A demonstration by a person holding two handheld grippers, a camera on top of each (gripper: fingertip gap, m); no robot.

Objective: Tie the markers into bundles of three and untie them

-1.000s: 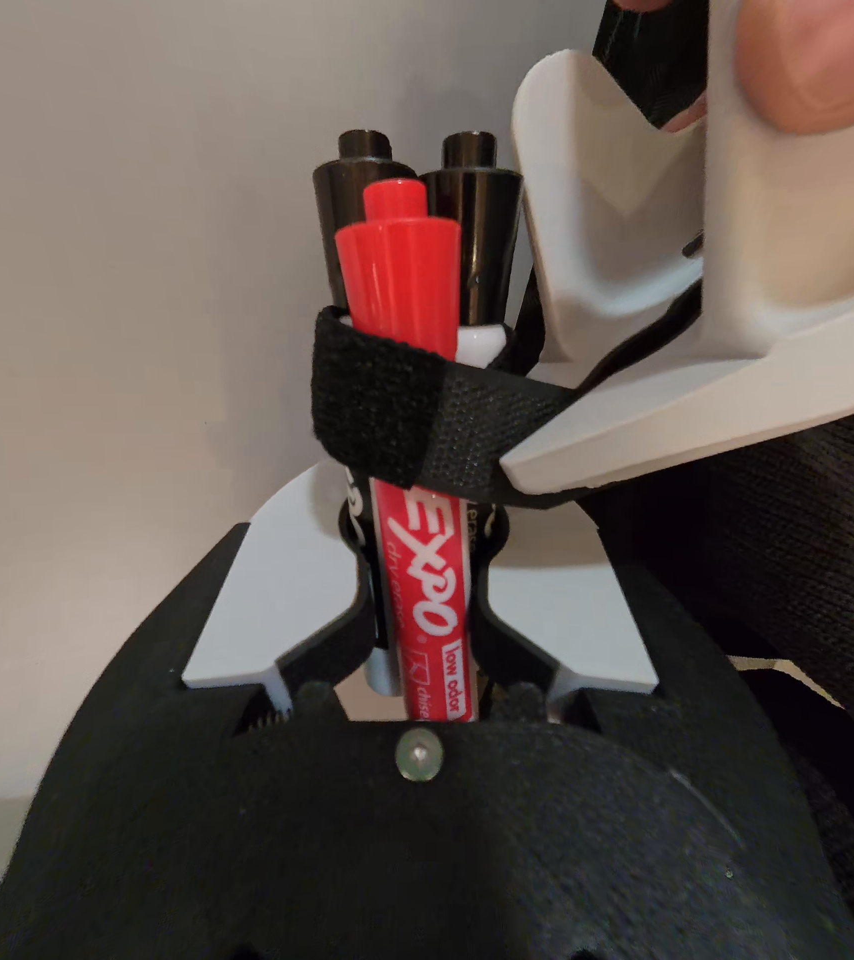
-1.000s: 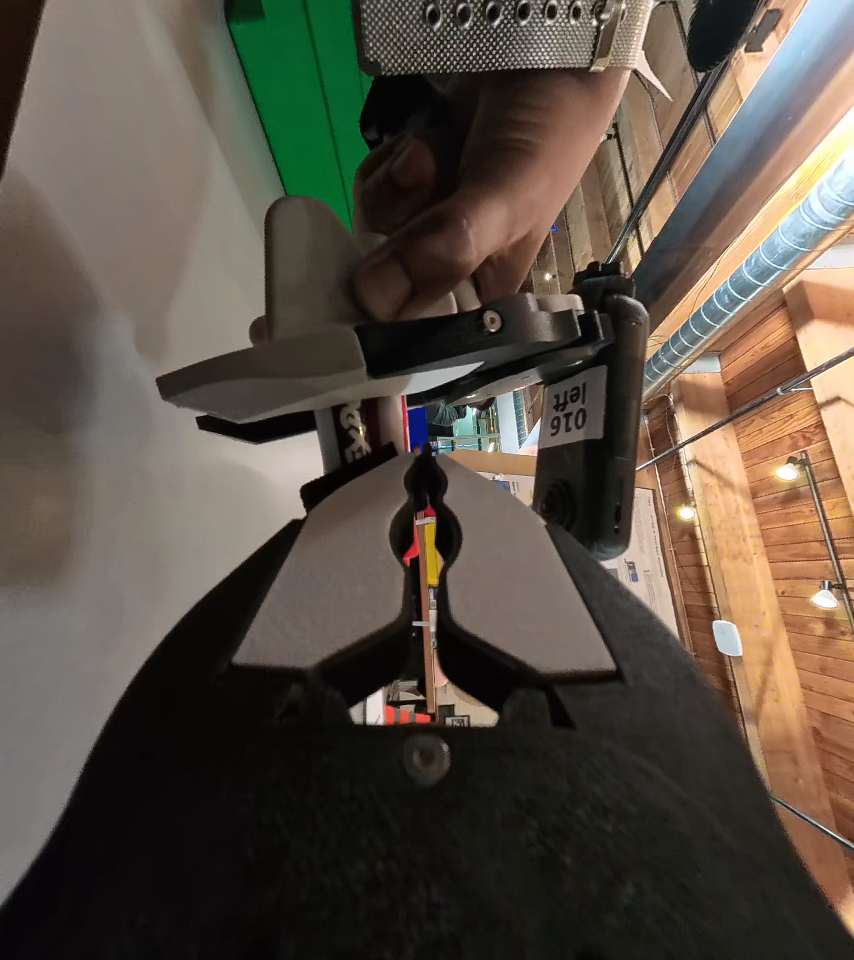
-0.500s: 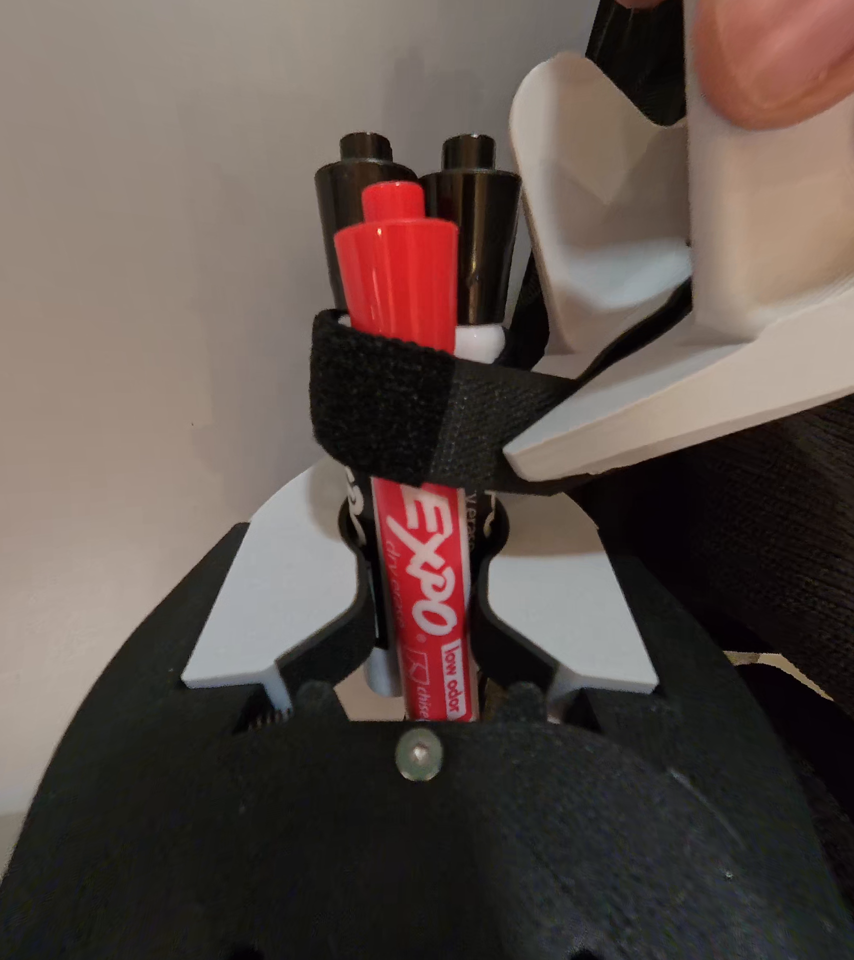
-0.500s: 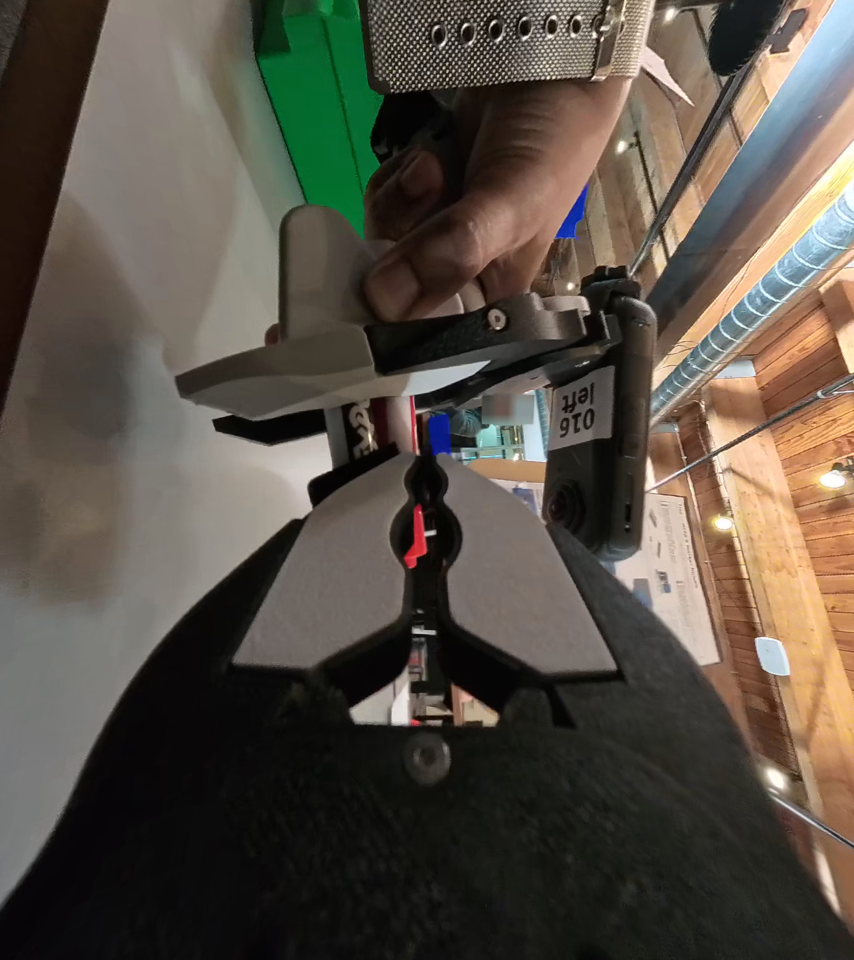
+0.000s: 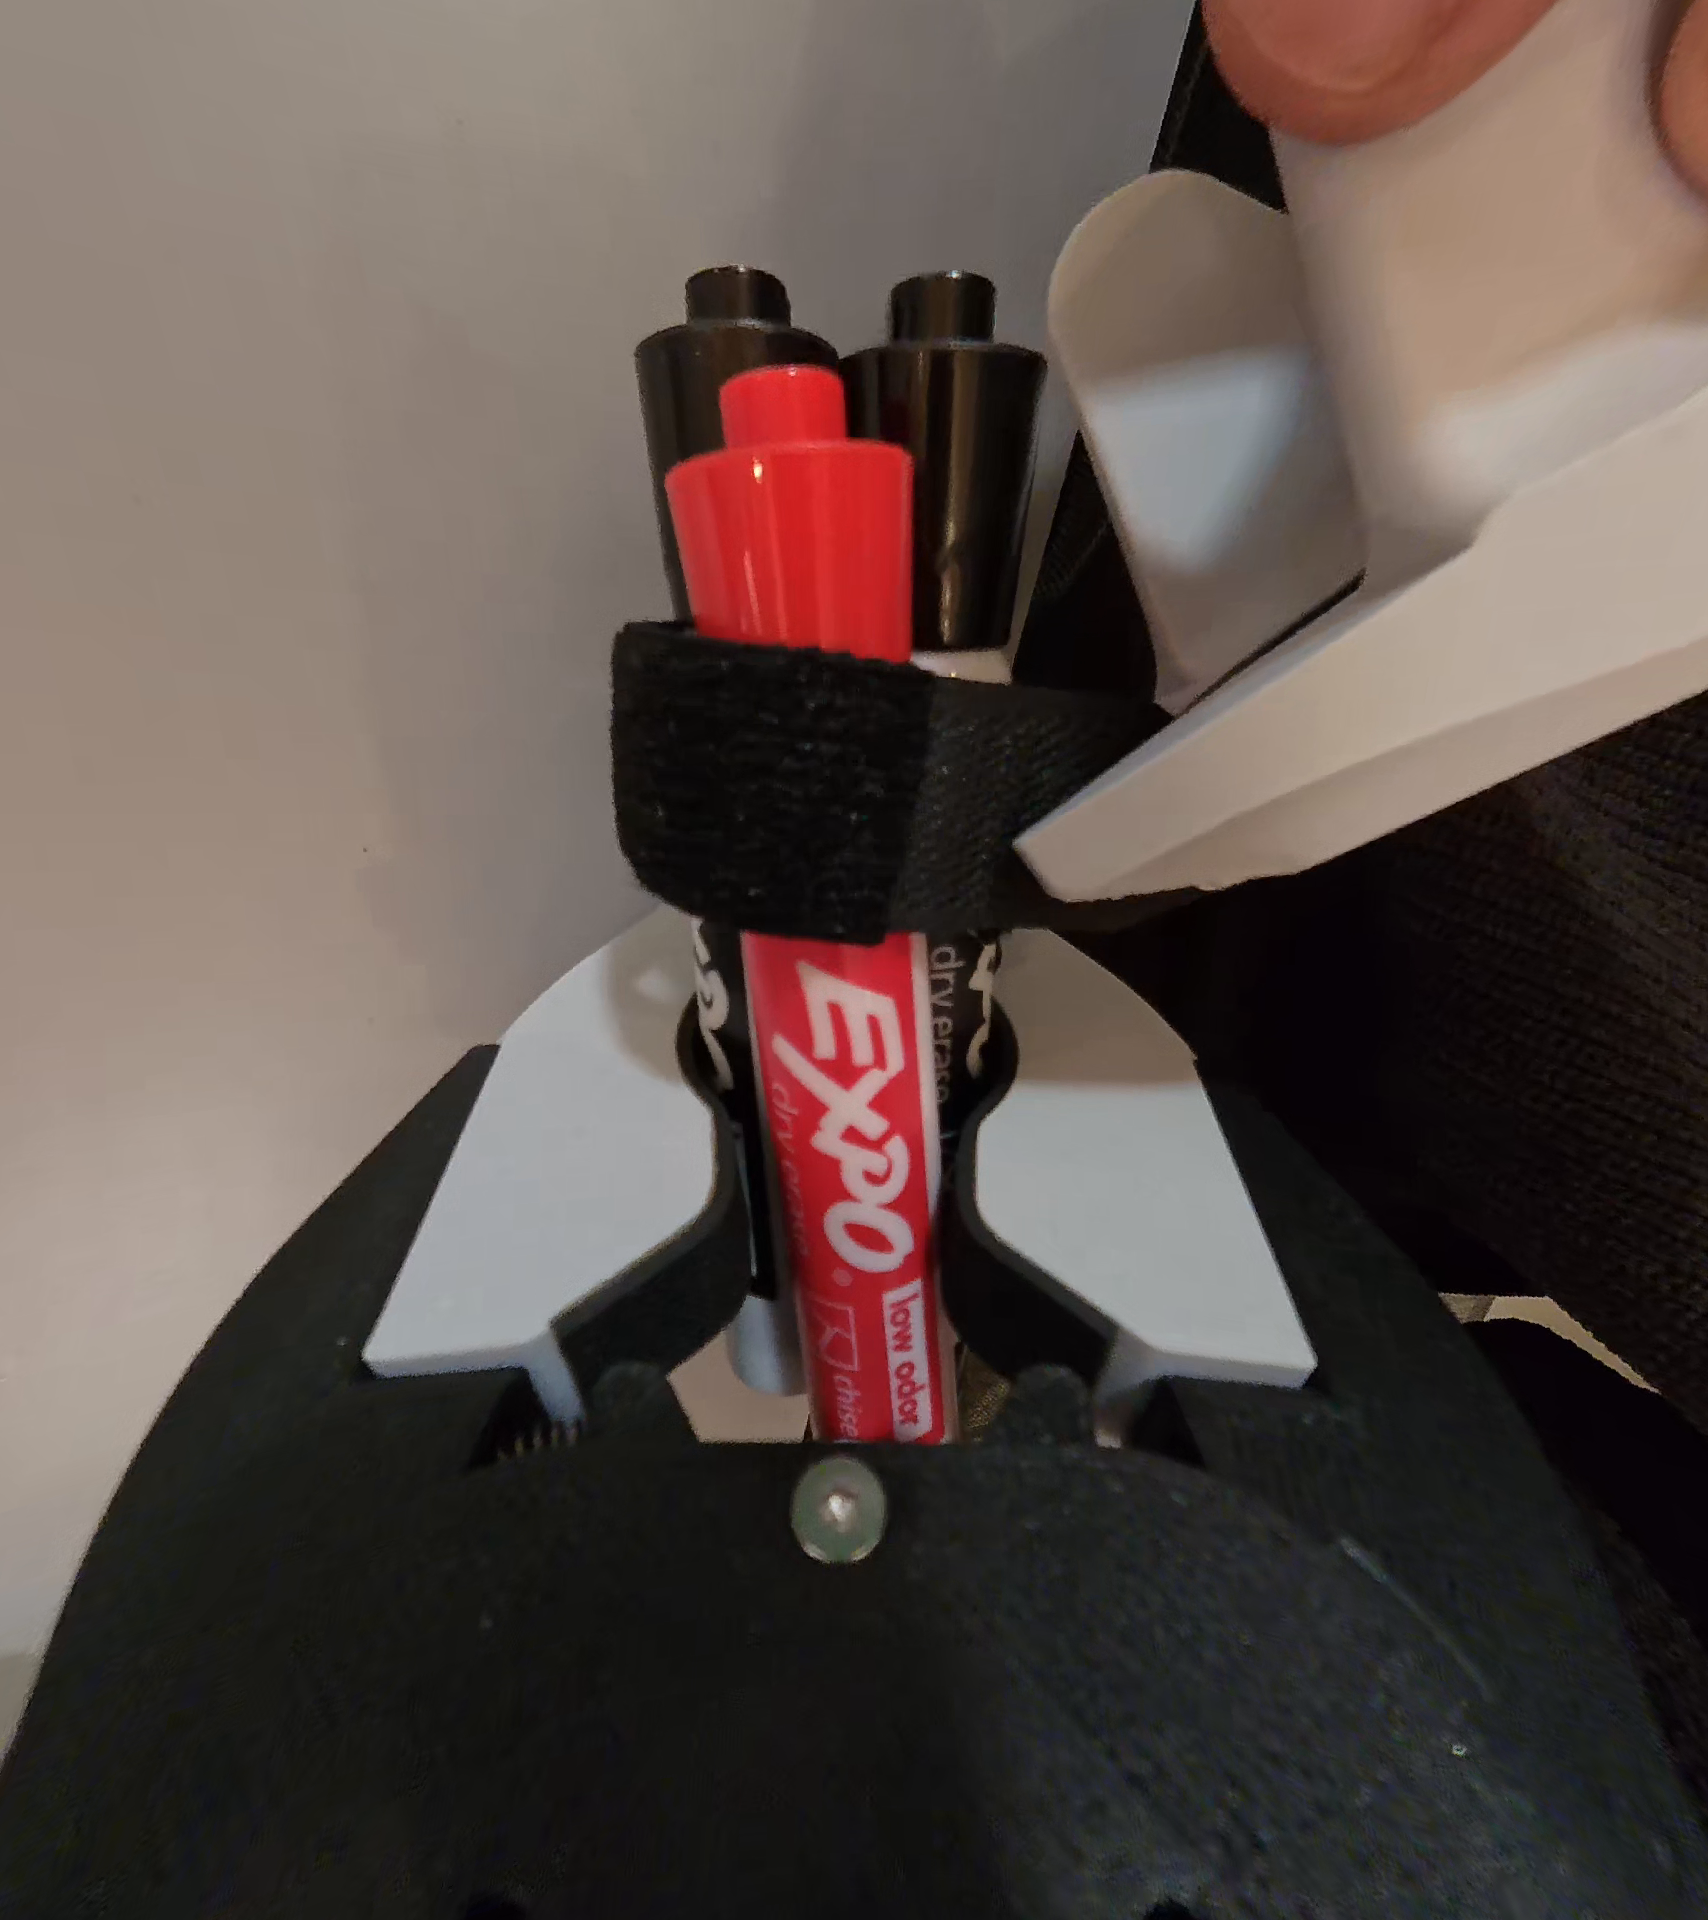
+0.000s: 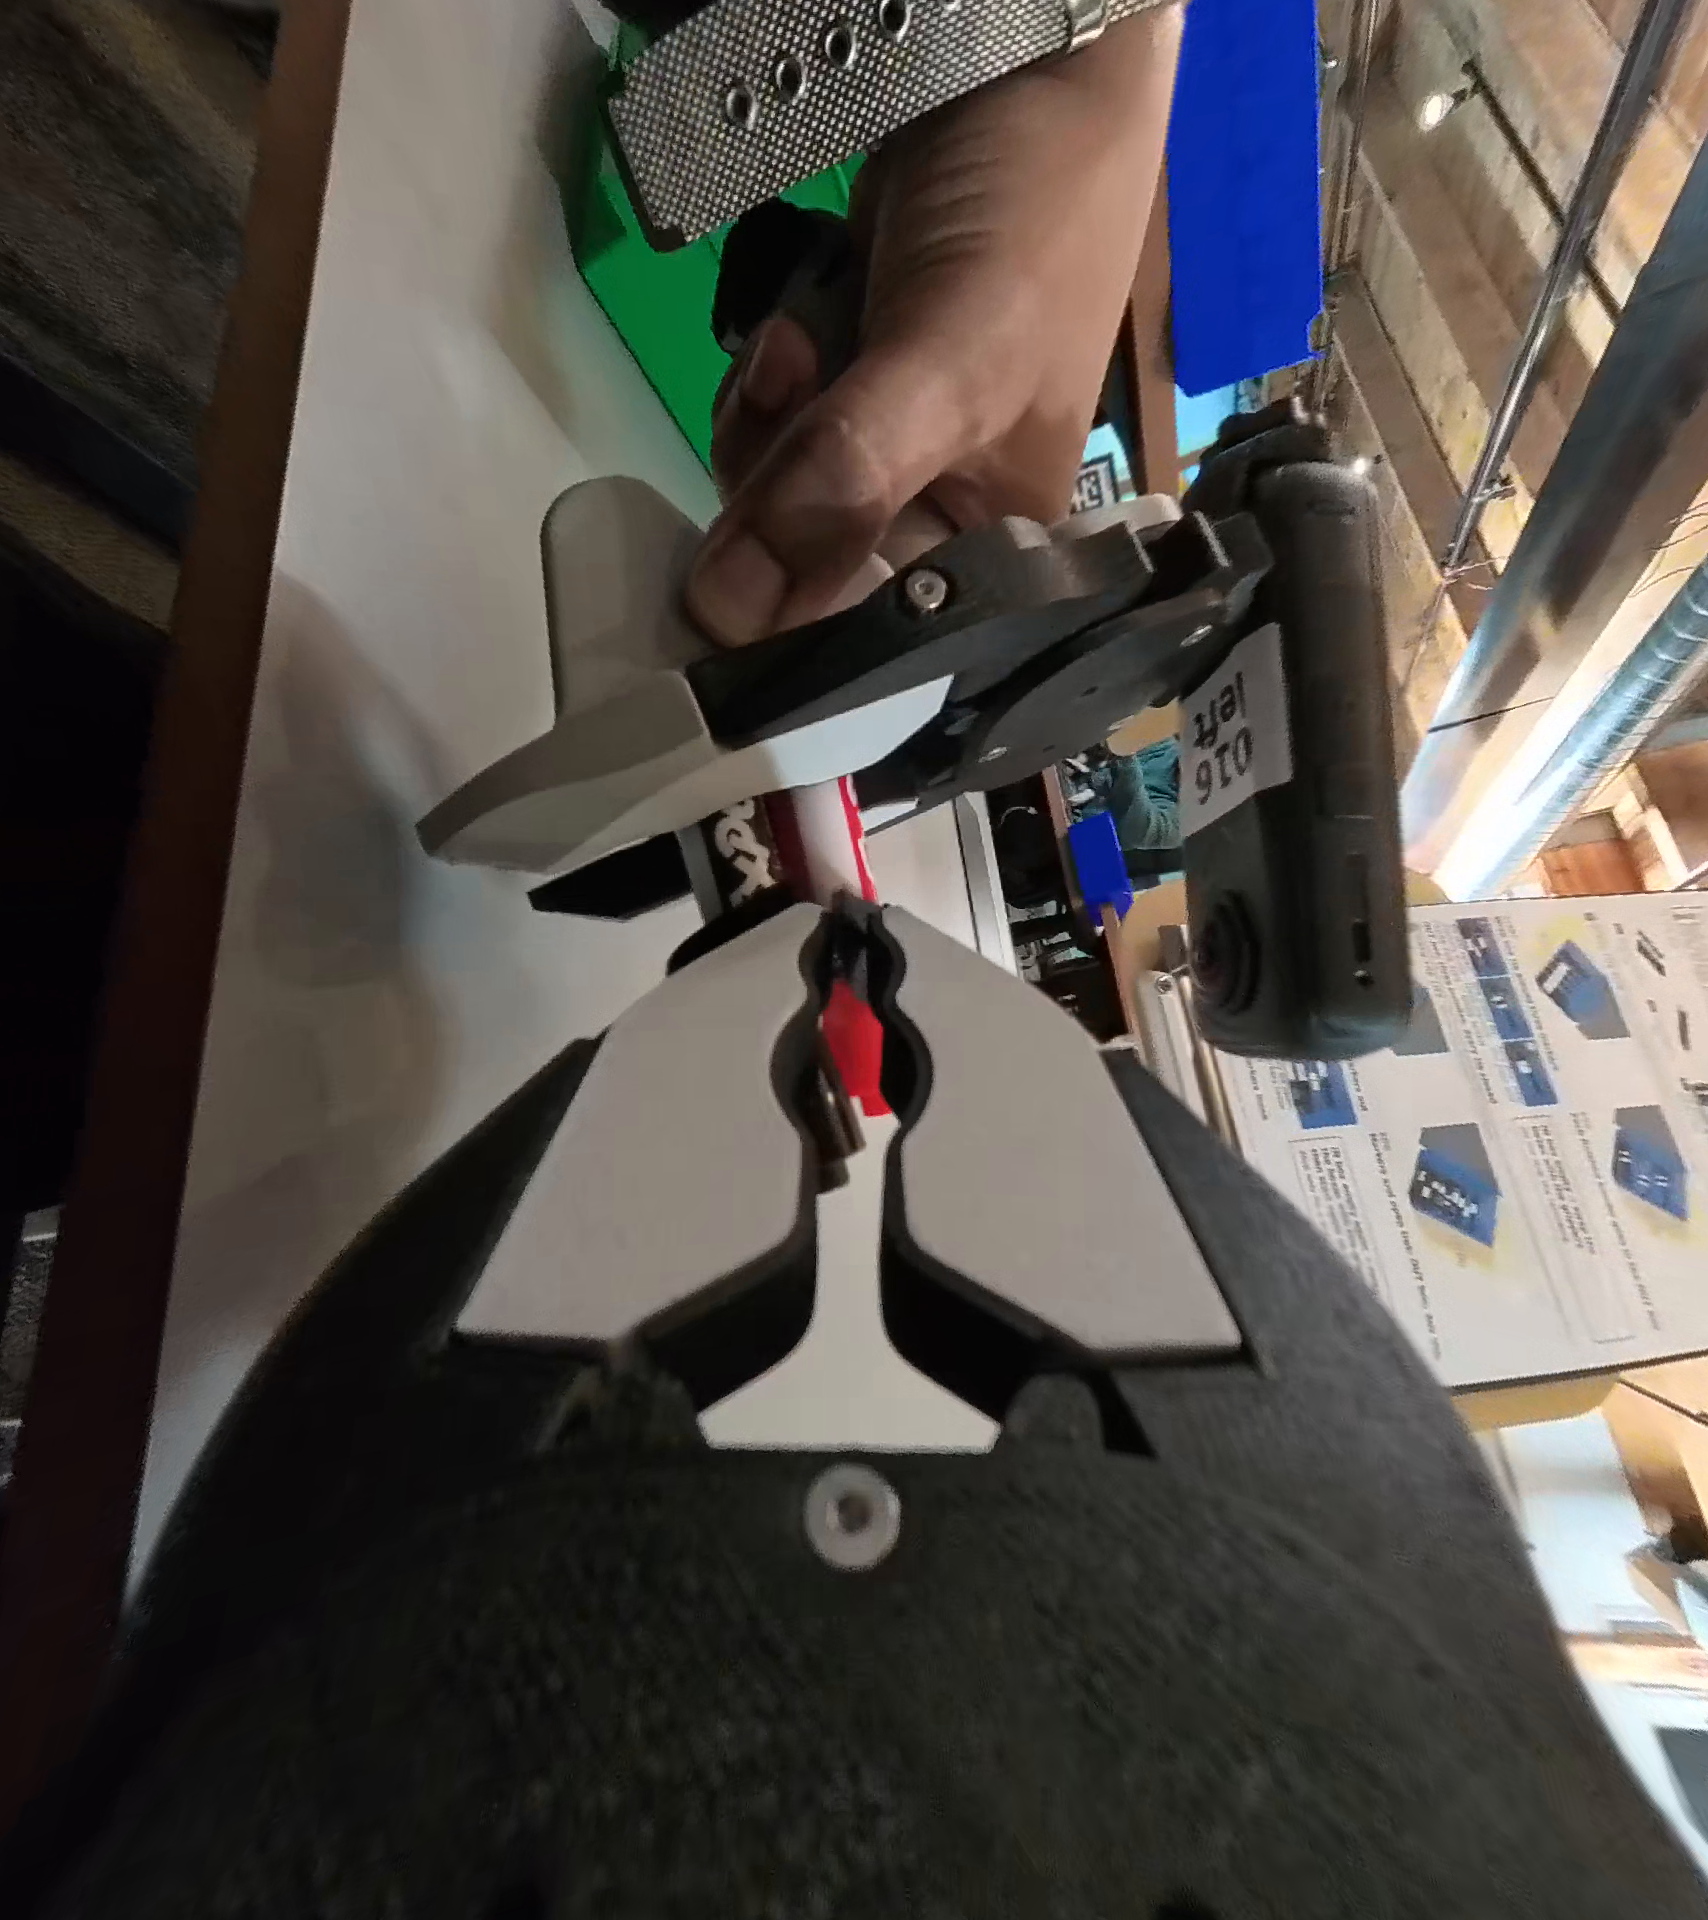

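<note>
Three capped dry-erase markers, one red marker (image 5: 829, 1091) in front of two black markers (image 5: 943, 478), stand bunched upright inside one black hook-and-loop strap (image 5: 767, 790) wound around them just under the caps. The left gripper (image 5: 845, 1049) is closed snugly around the three barrels below the strap. The right gripper (image 6: 855, 920), its white fingers (image 5: 1349, 748) nearly together, pinches the strap's free end beside the bundle.

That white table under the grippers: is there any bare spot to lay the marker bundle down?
Yes. The white table lies bare between its brown edge and the green block. It is crowded at the bundle: the left gripper clamps the markers, and the right gripper pinches the black strap beside them.
</note>
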